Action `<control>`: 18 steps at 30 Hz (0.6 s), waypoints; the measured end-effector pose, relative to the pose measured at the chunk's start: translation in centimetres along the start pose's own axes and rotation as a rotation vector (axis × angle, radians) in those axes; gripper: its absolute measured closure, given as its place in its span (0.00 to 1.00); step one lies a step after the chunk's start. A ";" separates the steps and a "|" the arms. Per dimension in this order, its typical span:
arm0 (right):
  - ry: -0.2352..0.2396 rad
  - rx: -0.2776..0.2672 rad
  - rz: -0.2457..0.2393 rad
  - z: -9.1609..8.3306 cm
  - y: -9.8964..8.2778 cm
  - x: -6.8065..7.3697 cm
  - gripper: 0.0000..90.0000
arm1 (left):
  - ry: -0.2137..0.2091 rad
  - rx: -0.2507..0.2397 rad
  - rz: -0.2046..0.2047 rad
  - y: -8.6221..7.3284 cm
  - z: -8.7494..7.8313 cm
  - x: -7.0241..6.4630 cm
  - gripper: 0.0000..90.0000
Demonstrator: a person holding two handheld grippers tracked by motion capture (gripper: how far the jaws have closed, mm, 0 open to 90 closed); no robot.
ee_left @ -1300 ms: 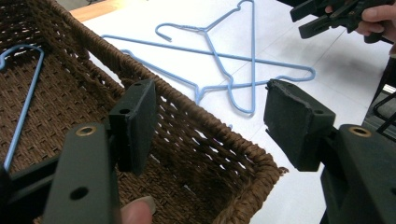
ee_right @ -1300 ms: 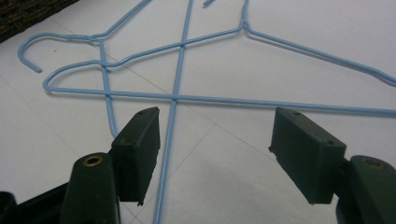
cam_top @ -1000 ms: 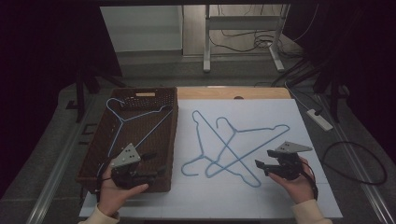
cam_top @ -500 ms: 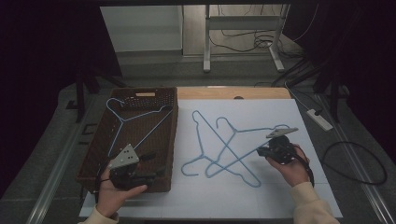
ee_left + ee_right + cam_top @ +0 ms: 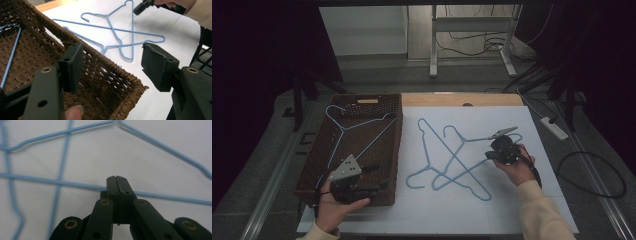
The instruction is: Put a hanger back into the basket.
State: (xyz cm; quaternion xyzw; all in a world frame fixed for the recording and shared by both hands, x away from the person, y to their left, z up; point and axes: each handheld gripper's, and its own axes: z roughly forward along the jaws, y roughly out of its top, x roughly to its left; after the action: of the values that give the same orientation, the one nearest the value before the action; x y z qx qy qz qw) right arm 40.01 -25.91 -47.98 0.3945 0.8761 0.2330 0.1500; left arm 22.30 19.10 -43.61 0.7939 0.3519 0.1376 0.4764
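Observation:
Two blue wire hangers [image 5: 452, 160] lie crossed on the white sheet [image 5: 512, 210]. A third blue hanger [image 5: 357, 127] lies inside the brown wicker basket [image 5: 398, 145] on the left. My right gripper [image 5: 488, 155] is low over the crossed hangers' right side. In the right gripper view its jaws [image 5: 117, 179] are shut flat together with nothing between them, and a hanger wire [image 5: 62, 183] runs across beneath them. My left gripper [image 5: 381, 176] hovers at the basket's near right corner, open. In the left gripper view its pads [image 5: 73, 65] stand wide apart above the basket rim [image 5: 105, 63].
A bare wooden strip [image 5: 462, 100] borders the table's far edge. A white power strip [image 5: 554, 127] and black cables [image 5: 592, 175] lie on the floor to the right. Table legs [image 5: 433, 45] stand farther back. The right gripper [image 5: 141, 7] appears far off in the left gripper view.
My right gripper has moved left and away from me onto the crossed hangers, and its jaws have gone from open to shut. The left gripper has stayed put.

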 end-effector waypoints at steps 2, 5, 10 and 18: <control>-0.021 0.005 0.019 0.5 0.2 -1.0 1.00 | 0.000 0.003 0.002 0.0 0.0 0.0 0.40; -0.045 0.028 0.040 1.5 0.5 -2.5 1.00 | 0.001 0.003 0.001 0.0 0.1 0.0 0.40; -0.073 0.095 0.042 2.8 0.9 -3.7 1.00 | 0.003 0.004 0.001 -0.1 0.0 0.1 0.40; -0.058 0.132 0.052 2.5 0.5 -3.7 1.00 | 0.002 0.008 0.000 -0.2 0.1 0.1 0.40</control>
State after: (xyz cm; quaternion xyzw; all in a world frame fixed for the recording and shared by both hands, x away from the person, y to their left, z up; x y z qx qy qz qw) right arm 43.84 -27.71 -49.49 0.4326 0.8743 0.1672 0.1430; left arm 22.37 19.17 -43.85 0.7958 0.3529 0.1368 0.4728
